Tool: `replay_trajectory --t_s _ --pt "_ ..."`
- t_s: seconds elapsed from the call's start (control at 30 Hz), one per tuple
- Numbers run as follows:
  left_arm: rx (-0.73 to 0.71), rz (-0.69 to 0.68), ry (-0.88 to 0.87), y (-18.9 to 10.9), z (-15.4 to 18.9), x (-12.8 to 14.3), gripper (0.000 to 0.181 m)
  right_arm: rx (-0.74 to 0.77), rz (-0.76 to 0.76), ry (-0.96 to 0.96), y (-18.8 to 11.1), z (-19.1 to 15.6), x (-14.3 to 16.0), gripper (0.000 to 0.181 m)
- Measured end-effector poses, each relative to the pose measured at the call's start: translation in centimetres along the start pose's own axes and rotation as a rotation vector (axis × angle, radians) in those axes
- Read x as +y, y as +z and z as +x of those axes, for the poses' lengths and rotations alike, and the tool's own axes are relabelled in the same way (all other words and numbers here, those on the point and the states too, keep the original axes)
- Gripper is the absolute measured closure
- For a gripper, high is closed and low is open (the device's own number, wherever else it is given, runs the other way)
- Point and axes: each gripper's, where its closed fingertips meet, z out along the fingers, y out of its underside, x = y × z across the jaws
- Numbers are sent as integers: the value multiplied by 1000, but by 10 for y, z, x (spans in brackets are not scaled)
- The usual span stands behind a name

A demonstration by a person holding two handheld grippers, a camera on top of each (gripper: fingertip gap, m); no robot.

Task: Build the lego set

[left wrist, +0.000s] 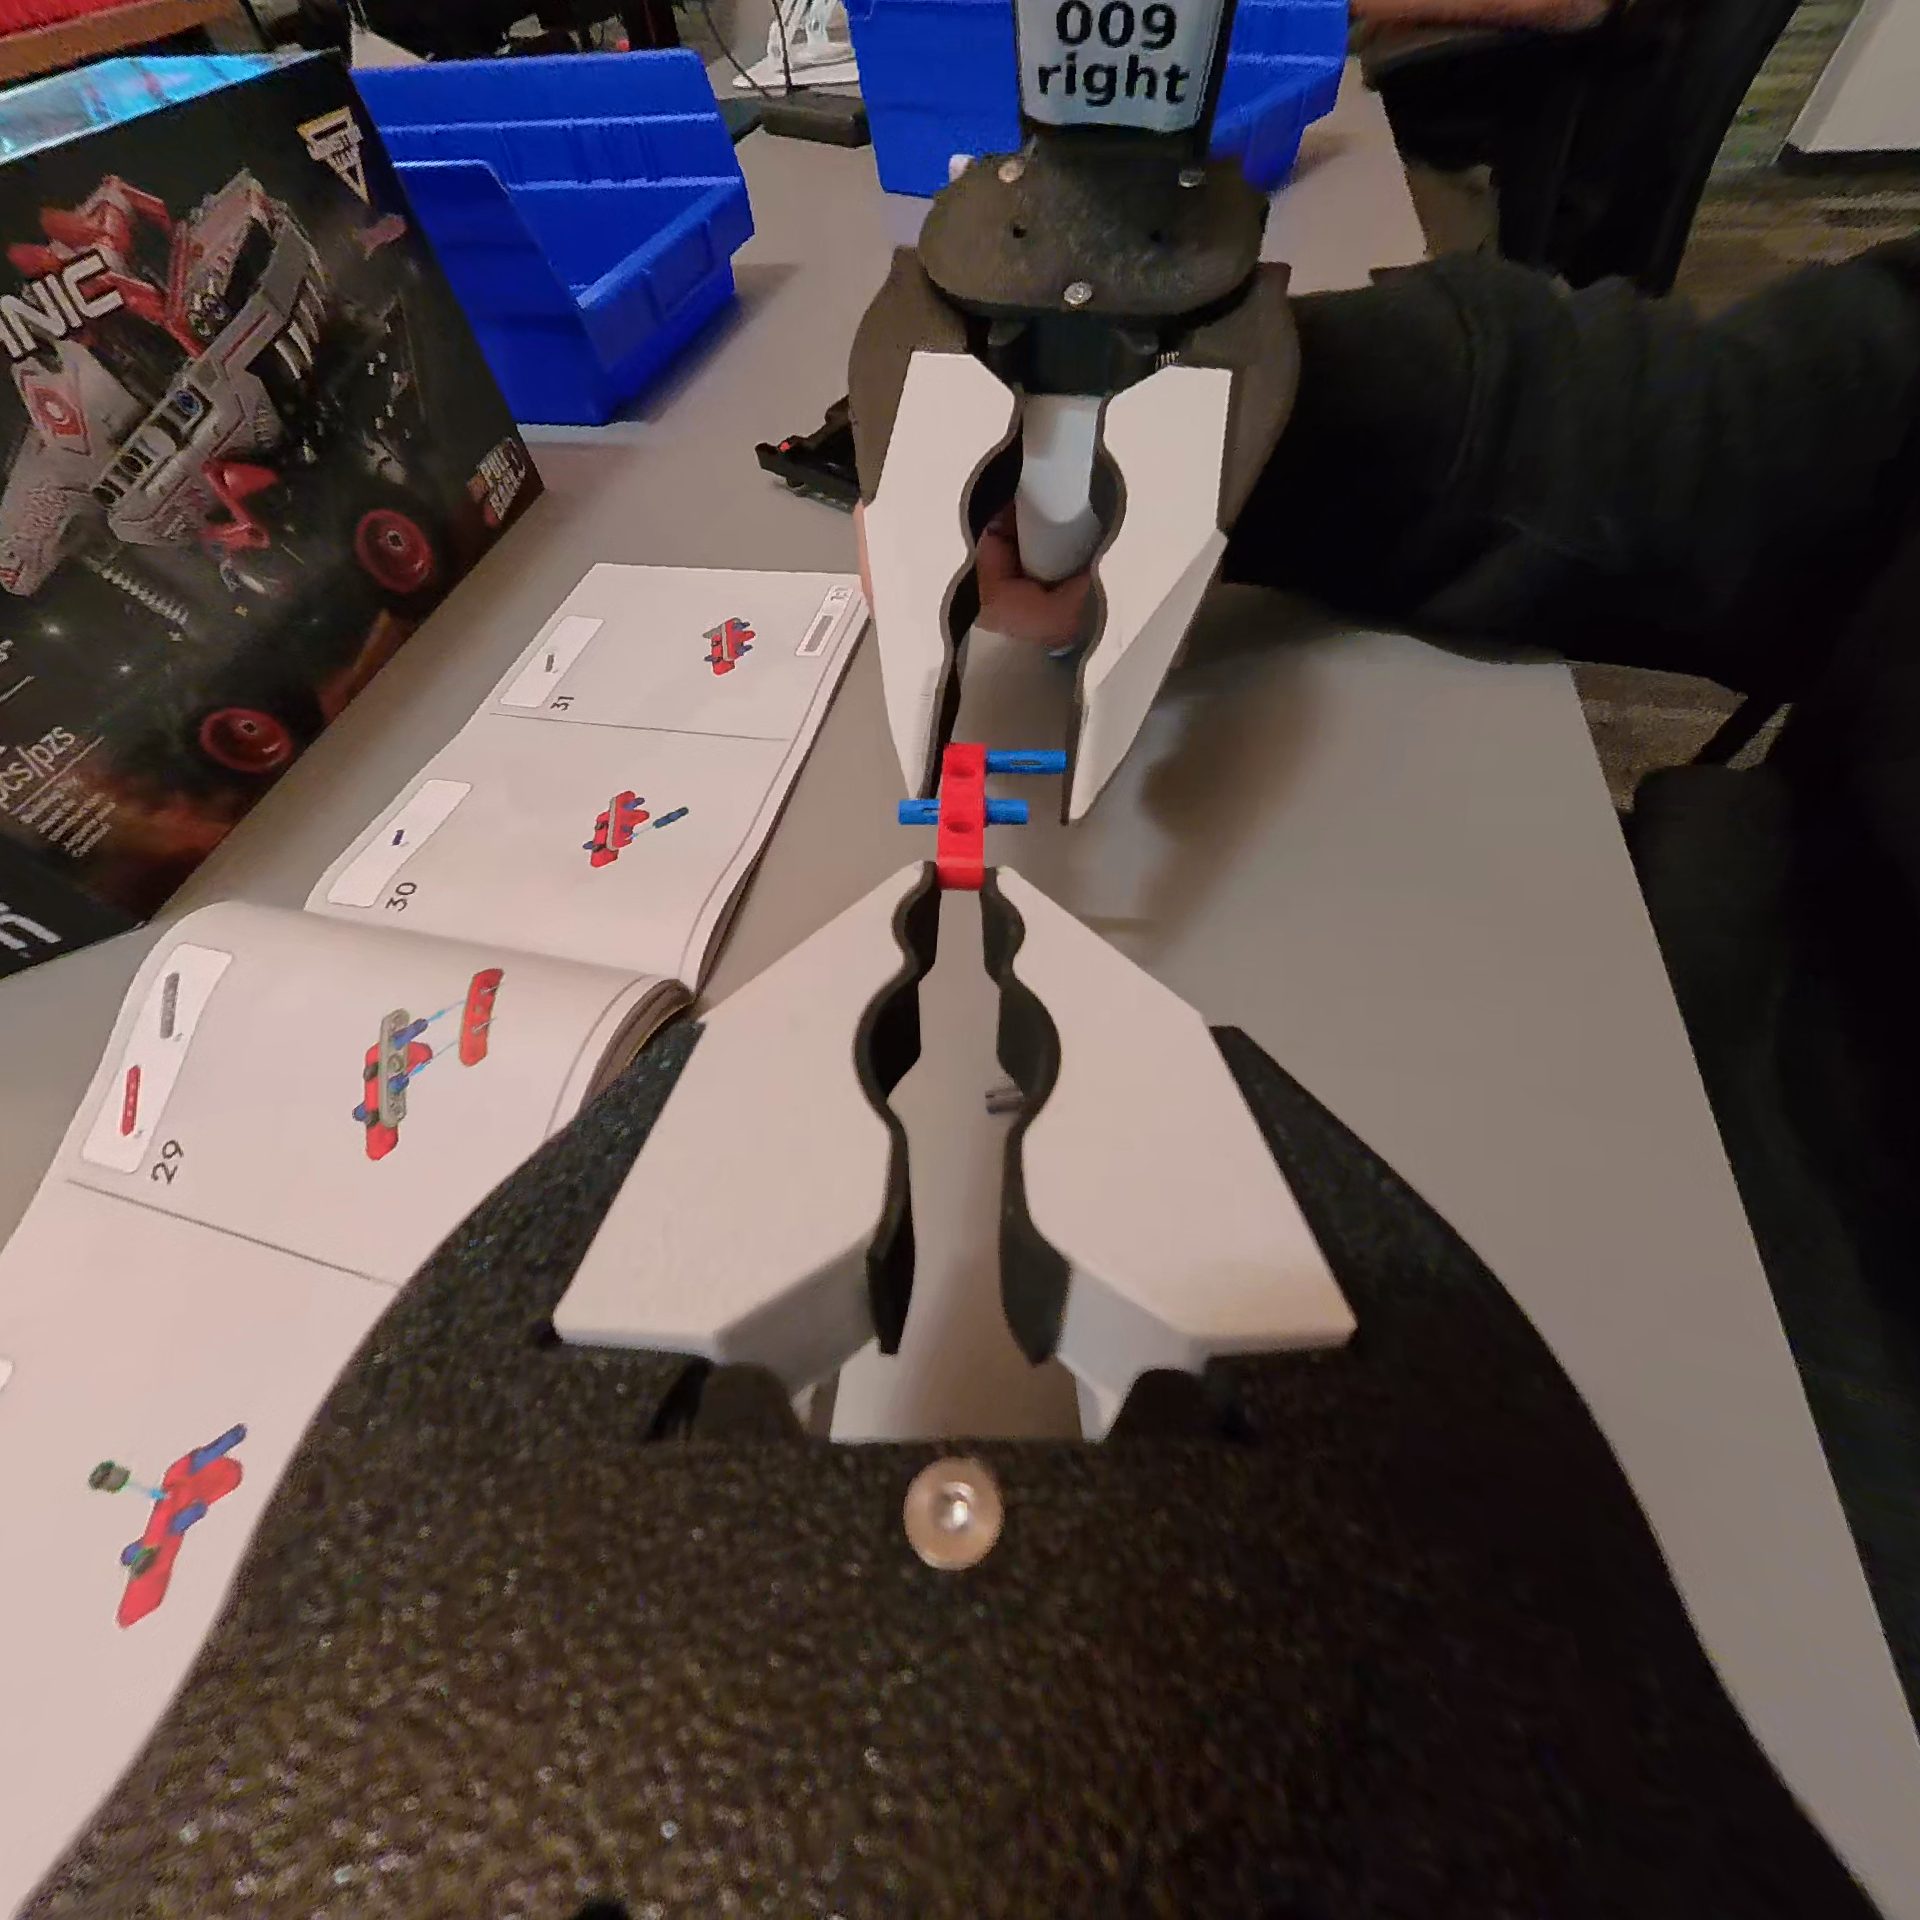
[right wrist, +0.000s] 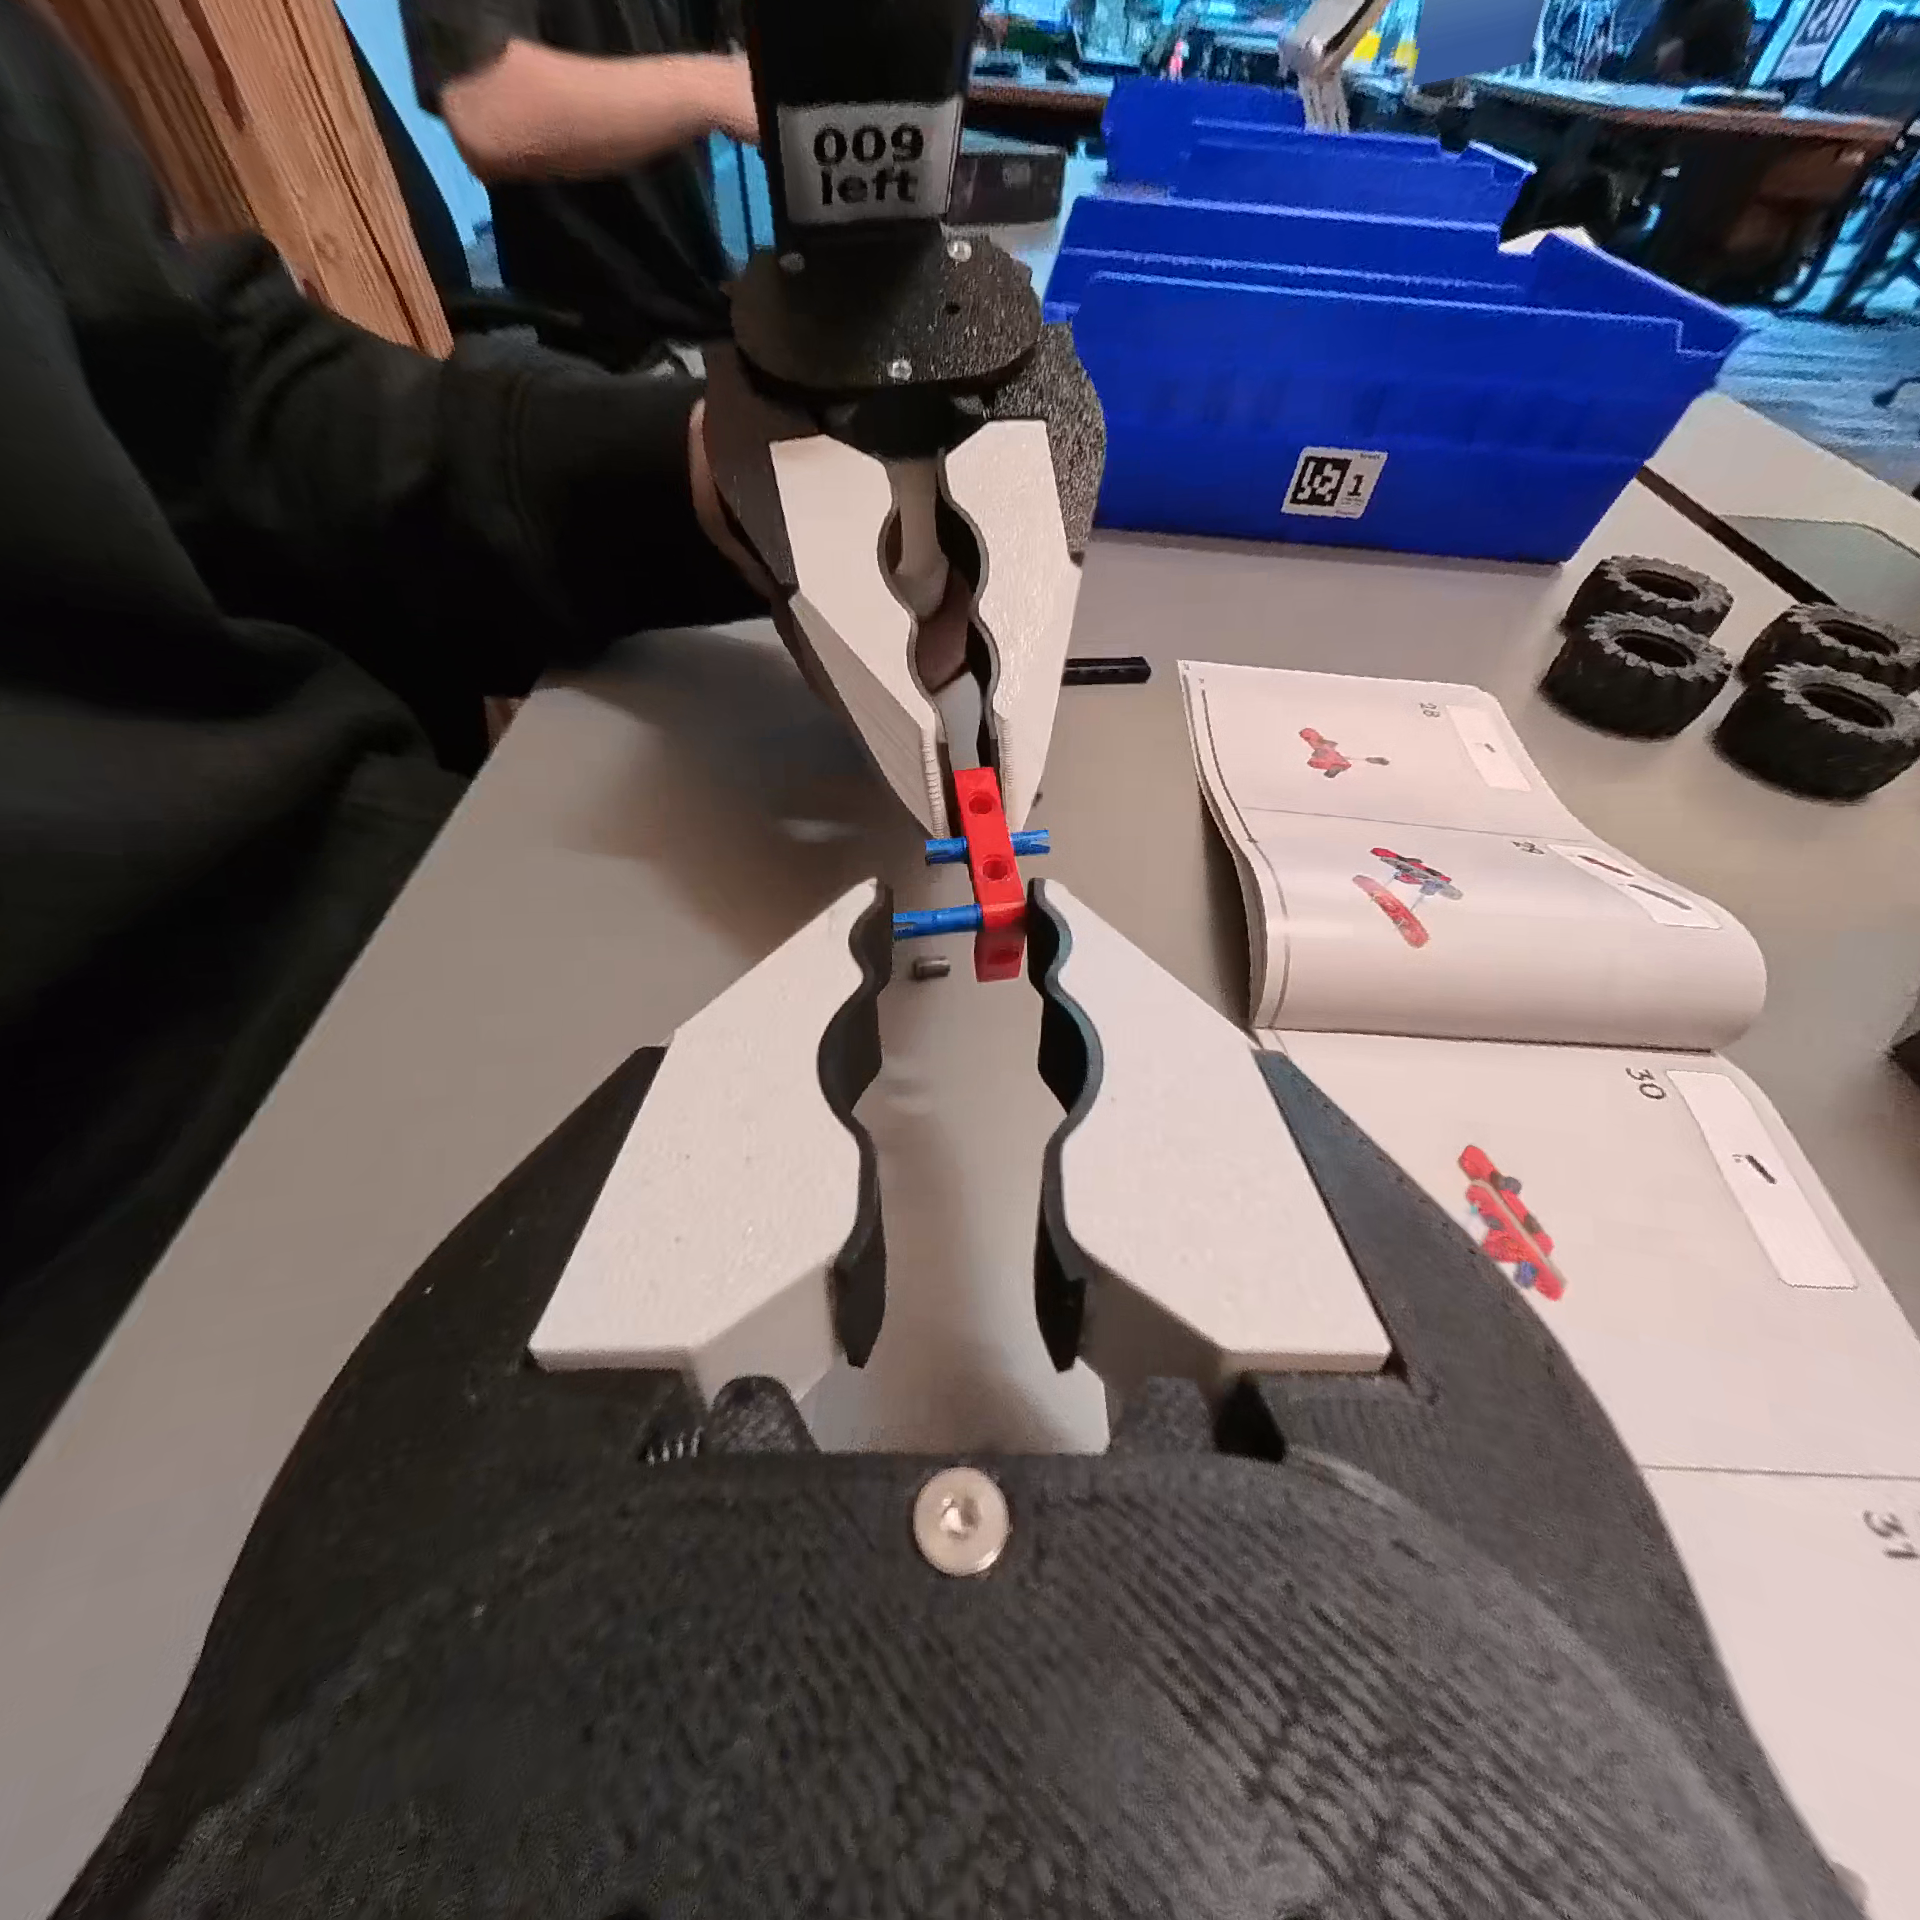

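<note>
Lego beam (left wrist: 958,821), red and short, sits at the centre of the left wrist view, held above the grey table (left wrist: 1351,935) with two blue pins through it. Starting at the upper left of that frame, the set's box (left wrist: 208,468) stands on the table, with blue bins (left wrist: 582,249) behind it. Below the box lies the open instruction booklet (left wrist: 582,790). At centre, the left gripper (left wrist: 958,878) pinches the beam's near end, its fingertips closed on the red plastic. Above it, the right gripper (left wrist: 992,790) points down at the beam's far end, its fingers spread, one fingertip beside the beam and the other near the upper blue pin (left wrist: 1023,762). The lower blue pin (left wrist: 961,811) crosses the beam at its middle.

In the right wrist view, a dark sleeve (right wrist: 312,499) fills the left. At centre, the left gripper (right wrist: 975,800) grips the beam (right wrist: 989,883). The right gripper (right wrist: 956,925) stands open around the beam's near end. A small grey part (right wrist: 930,967) lies on the table beneath. Four black tyres (right wrist: 1745,686) sit at the right.
</note>
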Motion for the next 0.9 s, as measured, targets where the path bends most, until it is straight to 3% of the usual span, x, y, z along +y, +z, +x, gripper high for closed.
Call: replay_trajectory --t_s 0.57,0.83,0.9 --pt "-6 37 45 4 -2 -13 177 22 171 80 -22 8 -18 155" --pt "-1 57 24 4 0 -18 177 9 154 66 -20 4 -17 149" --pt "4 56 26 5 1 -18 177 -2 136 56 -18 2 -15 156"
